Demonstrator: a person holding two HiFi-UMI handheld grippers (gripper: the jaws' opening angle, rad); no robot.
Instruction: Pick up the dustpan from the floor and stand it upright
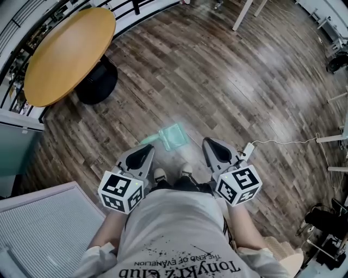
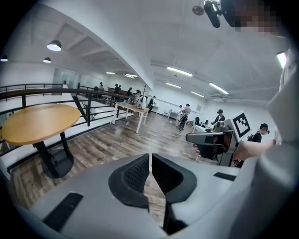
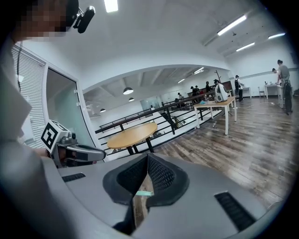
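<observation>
A pale green dustpan (image 1: 174, 136) shows blurred on the wood floor just ahead of the person's shoes, its handle (image 1: 148, 140) reaching left. I cannot tell whether it lies flat or stands. My left gripper (image 1: 148, 147) hangs above the floor left of it, and my right gripper (image 1: 209, 144) to its right, neither touching it. In the left gripper view the left gripper (image 2: 149, 158) has its jaws together with nothing between them. The right gripper (image 3: 147, 158) is shut too. A green sliver of the dustpan (image 3: 145, 193) shows through the slot below its tips.
A round wooden table (image 1: 68, 54) on a black base stands far left beside a railing. A white slatted panel (image 1: 43, 233) fills the lower left. A white cable (image 1: 283, 142) runs across the floor on the right, near dark chair parts (image 1: 326, 222). White table legs (image 1: 242, 13) stand far ahead.
</observation>
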